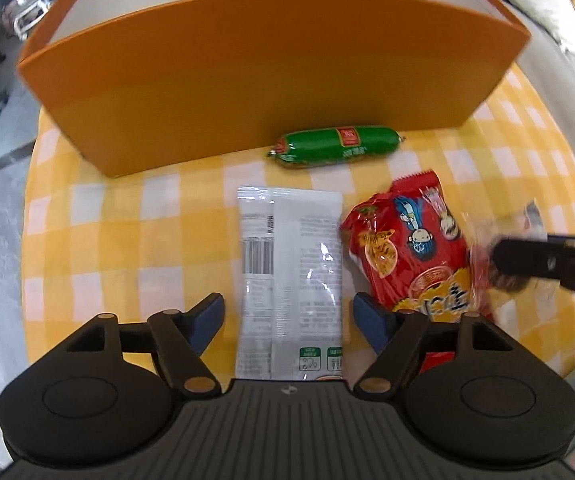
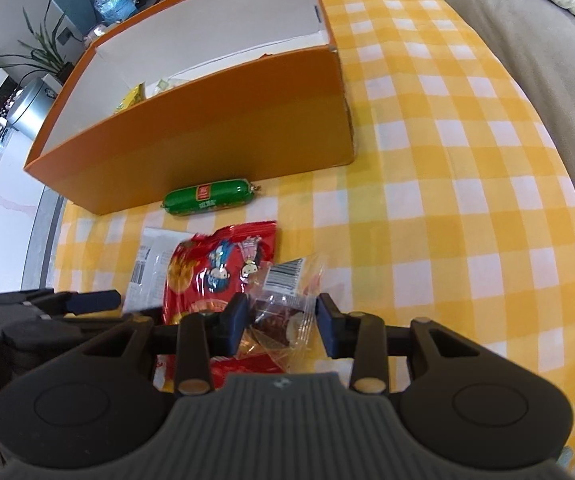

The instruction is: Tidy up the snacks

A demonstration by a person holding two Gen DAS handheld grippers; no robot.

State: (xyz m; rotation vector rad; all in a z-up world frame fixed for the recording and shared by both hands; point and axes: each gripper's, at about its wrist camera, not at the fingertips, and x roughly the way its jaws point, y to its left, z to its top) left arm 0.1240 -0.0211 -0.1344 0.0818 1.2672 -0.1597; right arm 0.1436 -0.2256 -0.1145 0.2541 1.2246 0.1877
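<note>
An orange box stands on the yellow checked cloth; it also shows in the right wrist view with a yellow packet inside. A green sausage lies against its front wall. A white packet lies between the jaws of my open left gripper. A red snack bag lies beside it. A clear-wrapped snack sits between the open jaws of my right gripper, which enters the left wrist view from the right.
The round table's checked cloth stretches to the right. A grey sofa with a cushion lies beyond it. Plants, a water bottle and a metal bin stand on the floor at left.
</note>
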